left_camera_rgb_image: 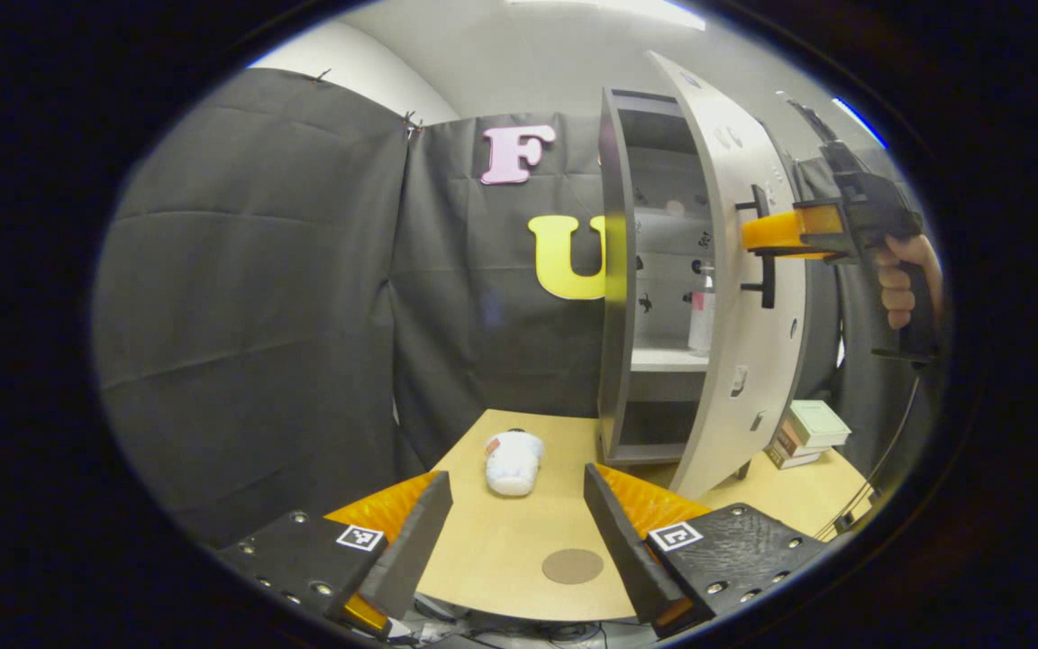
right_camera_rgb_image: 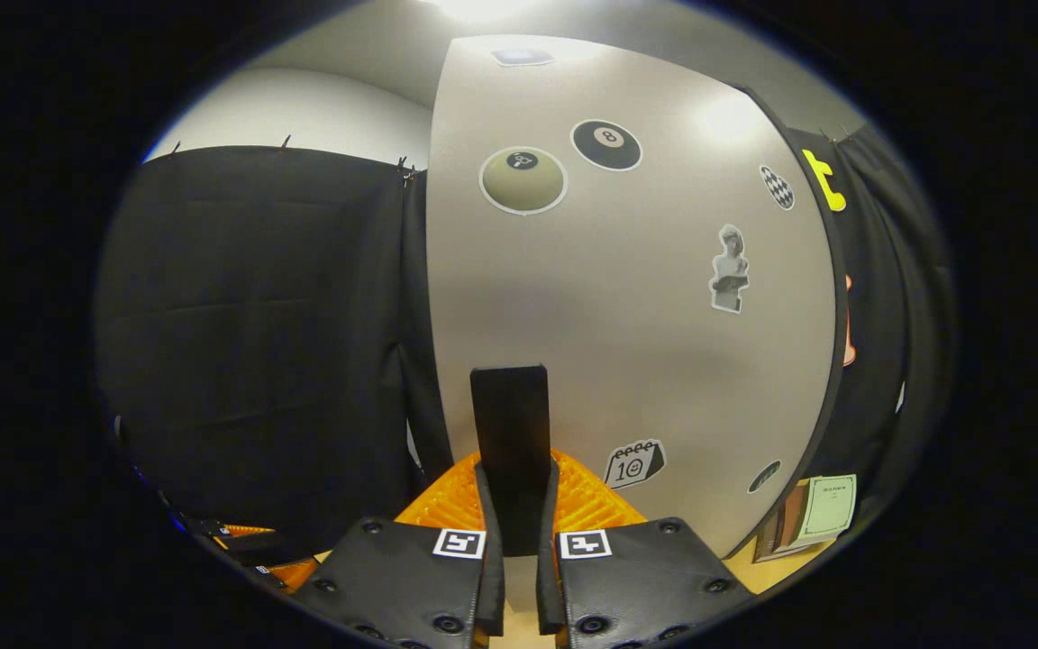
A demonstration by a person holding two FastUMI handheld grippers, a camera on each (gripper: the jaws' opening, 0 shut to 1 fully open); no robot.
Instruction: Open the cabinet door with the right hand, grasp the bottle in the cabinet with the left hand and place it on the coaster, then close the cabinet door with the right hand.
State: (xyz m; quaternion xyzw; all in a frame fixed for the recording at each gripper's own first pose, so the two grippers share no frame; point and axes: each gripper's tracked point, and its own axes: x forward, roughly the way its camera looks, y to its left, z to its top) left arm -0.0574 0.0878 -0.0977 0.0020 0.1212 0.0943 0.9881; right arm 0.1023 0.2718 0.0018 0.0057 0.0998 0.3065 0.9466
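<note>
Grey cabinet door (right_camera_rgb_image: 627, 297) w/ stickers stands part open; right tool (right_camera_rgb_image: 516, 505) clamped on its black bar handle (right_camera_rgb_image: 510, 433). Clear bottle w/ pink label (left_camera_rgb_image: 701, 315) sits upright on cabinet shelf, near the front edge. Left tool (left_camera_rgb_image: 515, 532) apart, over wooden table (left_camera_rgb_image: 519, 559); round brown coaster (left_camera_rgb_image: 572, 565) lies between its fingers, near table's front edge.

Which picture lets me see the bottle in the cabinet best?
The left gripper view: the bottle stands on a shelf inside the open cabinet, partly hidden by the door. In the right gripper view, the door blocks it.
</note>
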